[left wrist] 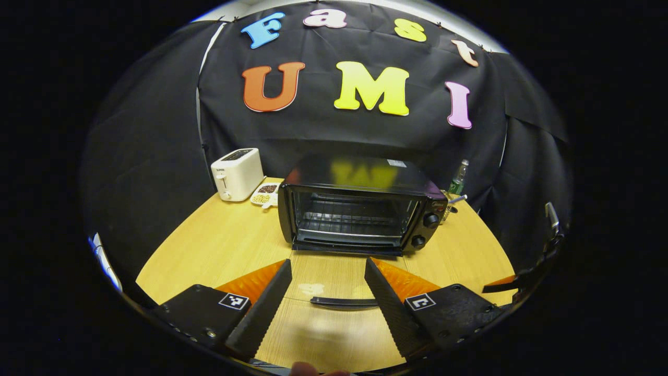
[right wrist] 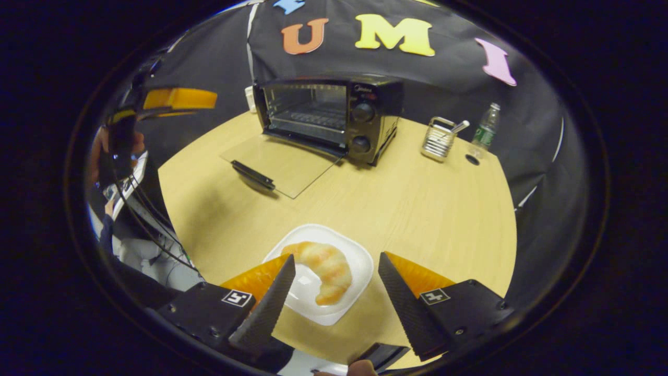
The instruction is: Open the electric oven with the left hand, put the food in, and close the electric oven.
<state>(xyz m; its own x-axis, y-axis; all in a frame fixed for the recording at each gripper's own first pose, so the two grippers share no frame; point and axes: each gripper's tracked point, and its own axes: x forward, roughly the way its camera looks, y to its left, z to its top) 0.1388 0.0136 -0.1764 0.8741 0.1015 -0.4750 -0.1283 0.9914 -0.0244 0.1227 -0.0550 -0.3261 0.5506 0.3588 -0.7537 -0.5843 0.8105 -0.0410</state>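
The black electric oven [left wrist: 360,209] stands open at the middle of the table, its rack bare. Its glass door [right wrist: 292,162] lies flat toward me, with the dark handle [left wrist: 344,302] at the front edge. My left gripper [left wrist: 327,263] hangs open just above the handle, touching nothing; the right gripper view catches it at the upper left [right wrist: 177,98]. A croissant [right wrist: 323,269] rests on a white plate [right wrist: 360,261] at the near table edge. Over that plate my right gripper [right wrist: 336,258] is open, one finger to each side of the croissant and apart from it.
A white toaster [left wrist: 237,174] and a small dish of beans [left wrist: 264,194] sit behind the oven on its left. To its right stand a wire utensil holder [right wrist: 438,138] and a plastic bottle [right wrist: 485,128]. A person's hand [right wrist: 102,151] holds the left gripper.
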